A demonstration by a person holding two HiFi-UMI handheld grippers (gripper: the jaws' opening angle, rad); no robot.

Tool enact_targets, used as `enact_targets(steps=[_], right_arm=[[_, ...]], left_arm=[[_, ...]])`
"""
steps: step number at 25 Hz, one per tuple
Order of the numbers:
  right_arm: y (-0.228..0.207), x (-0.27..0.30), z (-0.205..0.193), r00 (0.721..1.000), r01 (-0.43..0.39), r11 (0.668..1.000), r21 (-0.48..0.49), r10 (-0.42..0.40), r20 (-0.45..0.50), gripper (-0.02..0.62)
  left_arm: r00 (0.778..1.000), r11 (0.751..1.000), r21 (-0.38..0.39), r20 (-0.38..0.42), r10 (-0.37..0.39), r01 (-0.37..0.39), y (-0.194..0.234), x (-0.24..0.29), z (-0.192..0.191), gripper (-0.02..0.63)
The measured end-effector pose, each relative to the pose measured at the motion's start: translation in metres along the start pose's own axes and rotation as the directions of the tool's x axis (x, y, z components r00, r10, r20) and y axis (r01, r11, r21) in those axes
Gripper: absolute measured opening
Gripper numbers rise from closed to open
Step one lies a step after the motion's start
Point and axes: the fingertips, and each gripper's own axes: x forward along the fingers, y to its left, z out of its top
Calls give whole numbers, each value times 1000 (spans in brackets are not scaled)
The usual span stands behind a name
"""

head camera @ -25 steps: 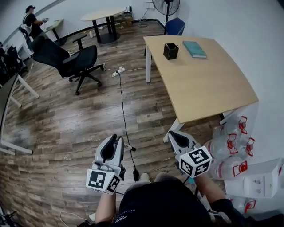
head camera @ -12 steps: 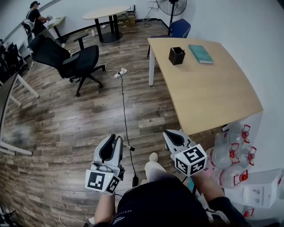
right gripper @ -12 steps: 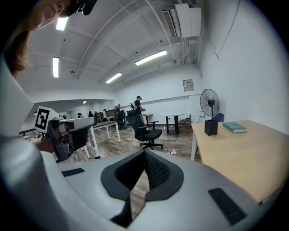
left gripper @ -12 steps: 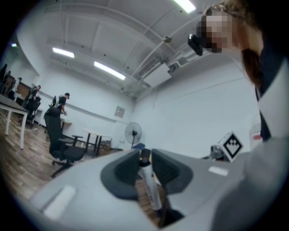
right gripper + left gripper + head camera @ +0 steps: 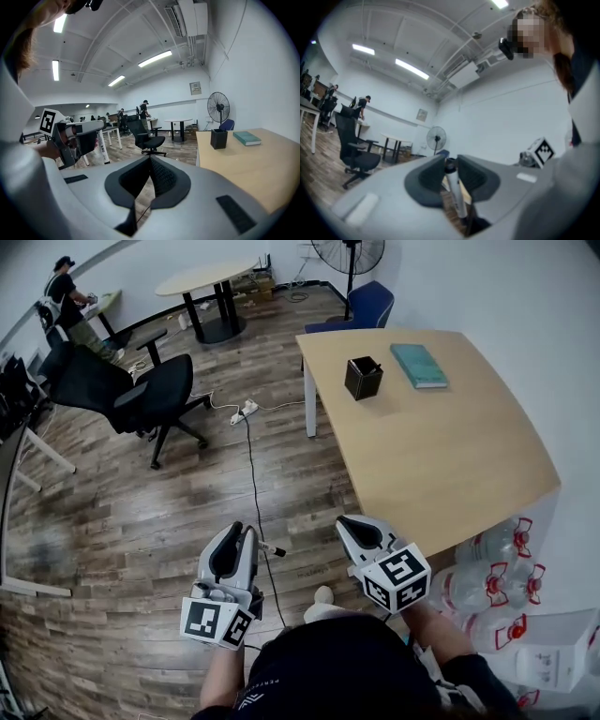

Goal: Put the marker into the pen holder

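A large room with white walls has a dark wood-plank floor (image 5: 141, 512), and a person (image 5: 67, 292) stands in its far left corner. A pale wooden table (image 5: 441, 446) fills the right side of the head view. A round table (image 5: 202, 279) stands by the far wall, with a black office chair (image 5: 150, 399) nearer on the left. A standing fan (image 5: 347, 254) and a blue chair (image 5: 370, 304) are beyond the pale table, and water bottles (image 5: 492, 568) lie on the floor by its near corner. A black cable (image 5: 253, 474) runs along the planks. The left gripper (image 5: 241, 532) and right gripper (image 5: 351, 524) hover over the floor, well short of the table. A teal book (image 5: 419, 365) lies near the table's far end, just beside the black pen holder (image 5: 363, 378). The left jaws are clamped on the marker (image 5: 454, 192). The right jaws are pressed together with nothing between them.
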Motion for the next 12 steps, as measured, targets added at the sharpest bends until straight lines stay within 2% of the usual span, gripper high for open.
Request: enact_targets(steps=[5,12], right_arm=[[-46,9,-2,999,43,999,28,-43,-6,0],[-75,12,-2,997,73,996,50,-73,-8,0]], left_arm=[[998,998,12,-7,-59,59,-9,56,-5,79],[994,994,17,-11,-111,111,-21,102,-7,78]])
